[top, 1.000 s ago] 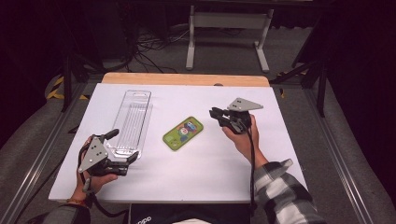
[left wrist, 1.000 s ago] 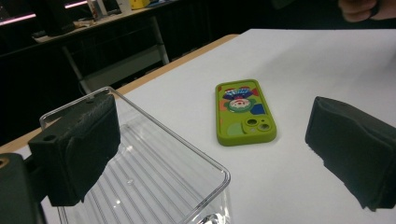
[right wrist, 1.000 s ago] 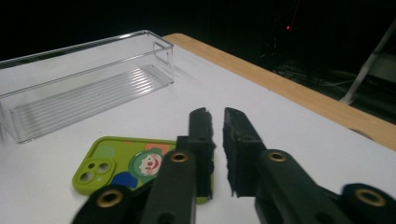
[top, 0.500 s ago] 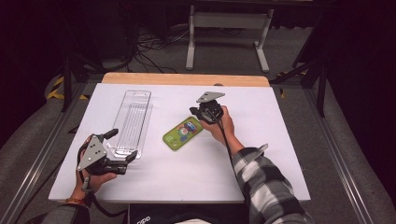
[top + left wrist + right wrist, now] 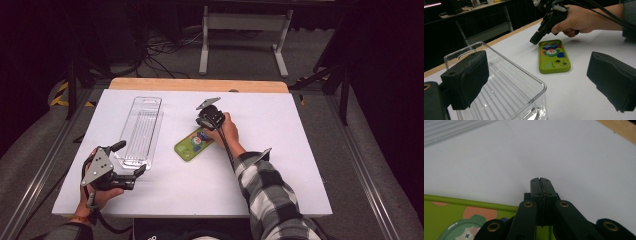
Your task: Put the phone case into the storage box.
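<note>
A green phone (image 5: 192, 145) with a cartoon picture on its back lies flat near the middle of the white table (image 5: 280, 165). My right gripper (image 5: 199, 122) hovers low over the phone's far end, tilted down toward the table. Its jaws are shut with nothing between them (image 5: 540, 181), and the phone's edge (image 5: 454, 217) shows just below the tips. My left gripper (image 5: 129, 158) rests at the near left, open and empty. It points across the near end of a clear plastic tray (image 5: 141, 130) toward the phone (image 5: 552, 56).
The long clear tray (image 5: 506, 87) lies lengthwise left of the phone, with ridges on its floor. A wooden strip (image 5: 200, 85) borders the table's far edge. Beyond it stand a metal stand (image 5: 240, 35) and cables on the dark floor.
My right hand has swung left and down from the table's right side to the phone's far end. The left gripper has stayed put.
</note>
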Tool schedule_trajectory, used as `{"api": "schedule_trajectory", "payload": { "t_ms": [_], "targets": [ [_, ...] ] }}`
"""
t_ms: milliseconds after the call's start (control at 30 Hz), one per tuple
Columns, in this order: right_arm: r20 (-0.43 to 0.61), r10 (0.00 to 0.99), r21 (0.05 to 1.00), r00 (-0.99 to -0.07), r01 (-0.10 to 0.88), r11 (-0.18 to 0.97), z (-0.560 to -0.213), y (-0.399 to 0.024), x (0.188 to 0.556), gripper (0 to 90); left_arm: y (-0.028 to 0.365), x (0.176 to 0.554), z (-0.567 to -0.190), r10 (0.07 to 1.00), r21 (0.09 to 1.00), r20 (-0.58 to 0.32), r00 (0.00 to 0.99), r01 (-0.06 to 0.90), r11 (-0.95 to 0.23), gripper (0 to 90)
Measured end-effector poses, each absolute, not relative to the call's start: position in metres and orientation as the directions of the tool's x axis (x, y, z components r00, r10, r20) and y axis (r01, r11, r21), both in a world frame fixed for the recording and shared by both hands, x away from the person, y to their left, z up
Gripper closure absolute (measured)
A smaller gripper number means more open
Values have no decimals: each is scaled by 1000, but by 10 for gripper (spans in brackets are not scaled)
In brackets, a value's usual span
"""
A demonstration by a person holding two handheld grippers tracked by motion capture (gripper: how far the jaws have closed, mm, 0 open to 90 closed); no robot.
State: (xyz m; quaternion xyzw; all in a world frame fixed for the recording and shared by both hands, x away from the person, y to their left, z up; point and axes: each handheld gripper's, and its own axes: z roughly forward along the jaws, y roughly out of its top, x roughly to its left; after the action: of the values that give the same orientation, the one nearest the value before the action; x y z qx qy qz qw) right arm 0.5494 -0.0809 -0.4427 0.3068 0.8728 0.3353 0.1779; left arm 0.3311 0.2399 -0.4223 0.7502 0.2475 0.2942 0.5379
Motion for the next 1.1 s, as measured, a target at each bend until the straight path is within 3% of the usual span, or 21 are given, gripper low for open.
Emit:
{"api": "schedule_trajectory", "payload": {
  "t_ms": [367, 1100],
  "targets": [
    [-109, 672, 655, -733, 455, 603, -445, -89, 544, 900, 245, 319, -421, 672, 952, 183, 718, 41, -304, 48],
    [-87, 680, 648, -728, 477, 594, -446, -131, 496, 900, 246, 313, -424, 670, 941, 192, 717, 60, -334, 48]
  ]
}}
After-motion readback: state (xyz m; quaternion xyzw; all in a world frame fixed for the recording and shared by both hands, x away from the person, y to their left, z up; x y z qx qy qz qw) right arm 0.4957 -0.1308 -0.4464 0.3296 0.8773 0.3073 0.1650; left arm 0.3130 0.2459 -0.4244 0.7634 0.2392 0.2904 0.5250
